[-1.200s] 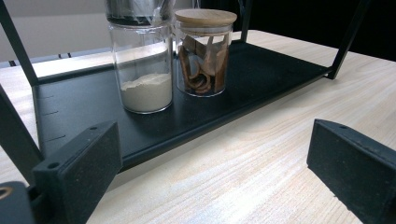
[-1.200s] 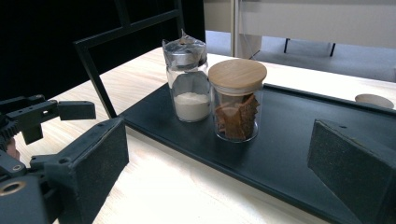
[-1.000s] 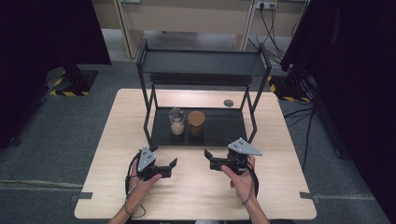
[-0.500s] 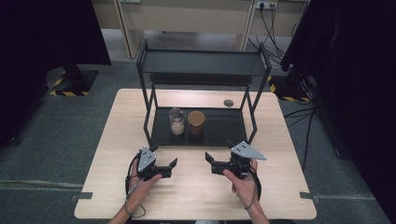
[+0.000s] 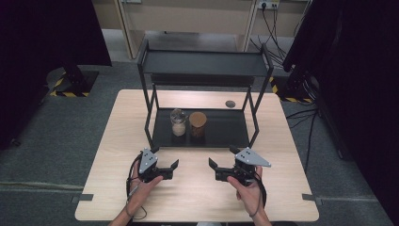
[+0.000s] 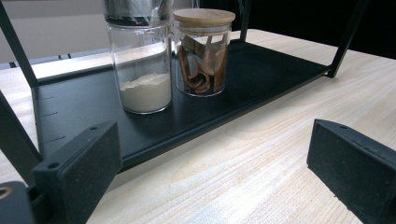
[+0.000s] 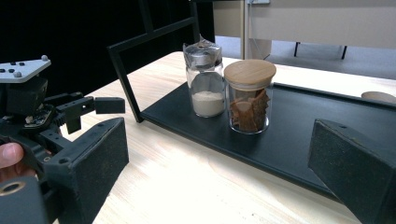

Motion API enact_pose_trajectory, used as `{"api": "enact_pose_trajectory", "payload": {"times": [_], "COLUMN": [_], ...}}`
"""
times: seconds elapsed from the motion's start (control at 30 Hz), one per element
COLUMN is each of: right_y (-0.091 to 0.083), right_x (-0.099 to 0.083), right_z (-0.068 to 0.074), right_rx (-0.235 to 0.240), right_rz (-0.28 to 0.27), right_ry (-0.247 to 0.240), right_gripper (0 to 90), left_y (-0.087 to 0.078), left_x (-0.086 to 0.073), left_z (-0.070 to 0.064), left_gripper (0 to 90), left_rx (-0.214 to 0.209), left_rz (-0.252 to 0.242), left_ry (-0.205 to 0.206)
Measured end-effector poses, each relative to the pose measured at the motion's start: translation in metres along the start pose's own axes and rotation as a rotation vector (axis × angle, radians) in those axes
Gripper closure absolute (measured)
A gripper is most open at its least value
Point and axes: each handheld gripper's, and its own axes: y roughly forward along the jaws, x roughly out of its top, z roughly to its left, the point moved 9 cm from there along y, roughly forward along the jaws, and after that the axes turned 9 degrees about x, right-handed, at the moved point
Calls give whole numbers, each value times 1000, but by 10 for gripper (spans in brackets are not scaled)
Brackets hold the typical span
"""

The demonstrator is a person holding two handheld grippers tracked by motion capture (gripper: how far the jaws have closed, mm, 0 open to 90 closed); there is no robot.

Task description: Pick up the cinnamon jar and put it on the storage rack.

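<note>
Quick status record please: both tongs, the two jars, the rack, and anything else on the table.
left tongs: open, holding nothing, low over the table in front of the rack
right tongs: open, holding nothing, facing the left tongs
powder jar: upright on the rack's bottom shelf, foil-like cover, white powder part way up
bark jar: upright just beside the powder jar, wooden lid on, brown curled pieces inside
rack: black, two shelves, top shelf bare
disc: small, round, on the table behind the rack

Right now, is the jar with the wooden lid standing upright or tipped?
Upright. The jar with the wooden lid stands on its base on the shelf tray, lid level on top, beside the powder jar.
</note>
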Motion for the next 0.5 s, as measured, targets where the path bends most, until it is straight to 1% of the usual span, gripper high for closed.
{"api": "enact_pose_trajectory", "payload": {"times": [0.2, 0.3, 0.5], "right_y": [-6, -9, -12], "right_x": [-3, -4, -7], "right_z": [-3, -3, 1], "right_rx": [-10, -16, -4], "right_rz": [-4, -4, -5], "right_ry": [5, -6, -8], "right_gripper": [55, 55, 54], "left_y": [0, 0, 0], "left_x": [0, 0, 0], "left_z": [0, 0, 0], "left_gripper": [27, 26, 27], "left_rx": [0, 0, 0], "left_rz": [1, 1, 1], "left_ry": [1, 0, 2]}}
